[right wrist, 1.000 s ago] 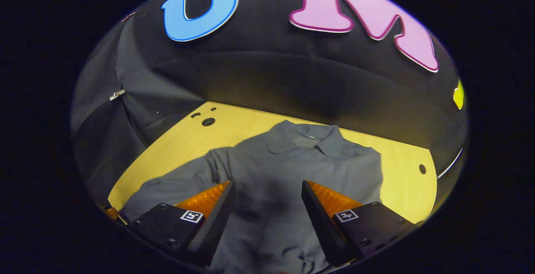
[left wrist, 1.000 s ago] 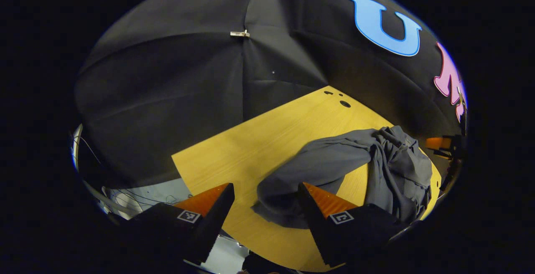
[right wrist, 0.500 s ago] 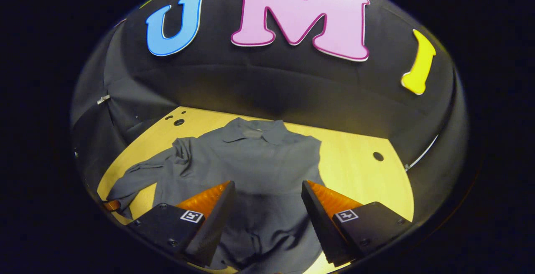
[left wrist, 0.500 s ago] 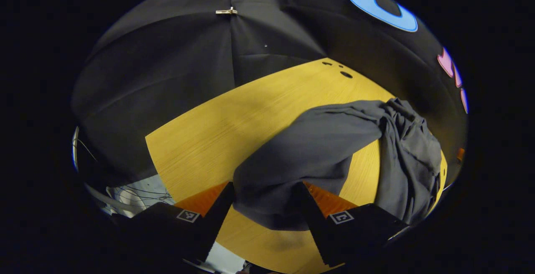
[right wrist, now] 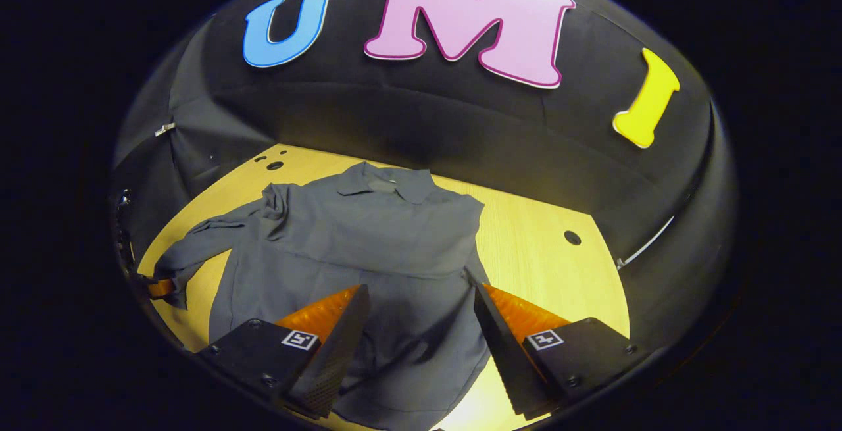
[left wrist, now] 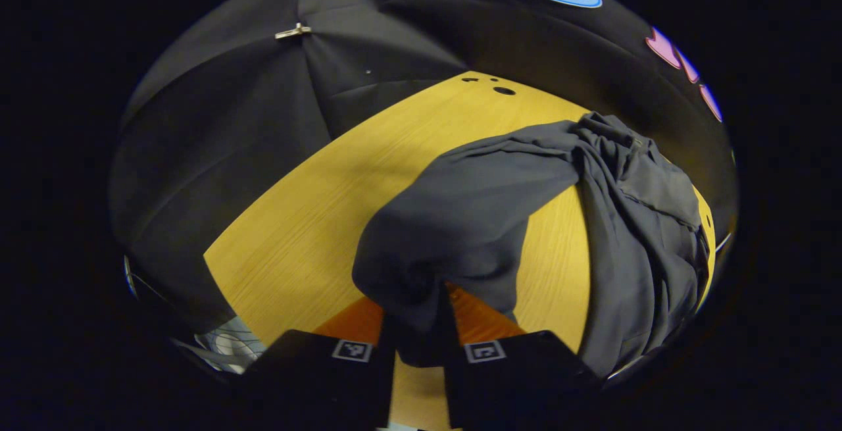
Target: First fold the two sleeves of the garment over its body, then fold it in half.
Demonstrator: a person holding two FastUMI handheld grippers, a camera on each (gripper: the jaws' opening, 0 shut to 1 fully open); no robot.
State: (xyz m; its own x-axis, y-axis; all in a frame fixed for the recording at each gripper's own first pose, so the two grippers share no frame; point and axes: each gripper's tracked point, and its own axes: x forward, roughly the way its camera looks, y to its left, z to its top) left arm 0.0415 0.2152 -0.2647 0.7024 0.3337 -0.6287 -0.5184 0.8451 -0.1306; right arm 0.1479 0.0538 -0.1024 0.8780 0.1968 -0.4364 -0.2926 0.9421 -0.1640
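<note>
Yellow wooden table point(right wrist: 526, 247) under grey shirt point(right wrist: 368, 247), left gripper point(left wrist: 416, 326) pinching sleeve point(left wrist: 460, 214), right gripper point(right wrist: 421, 326) spread.

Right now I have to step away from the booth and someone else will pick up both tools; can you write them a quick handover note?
Left hand-held gripper: shut on the cuff end of the shirt's left sleeve, lifted off the table.
Right hand-held gripper: open, hovering above the shirt body, holding nothing.
Shirt lies collar away, flat on the yellow table; its right sleeve appears already laid over the body.
Left to do: carry the held sleeve across the body, release, then fold the shirt in half.
</note>
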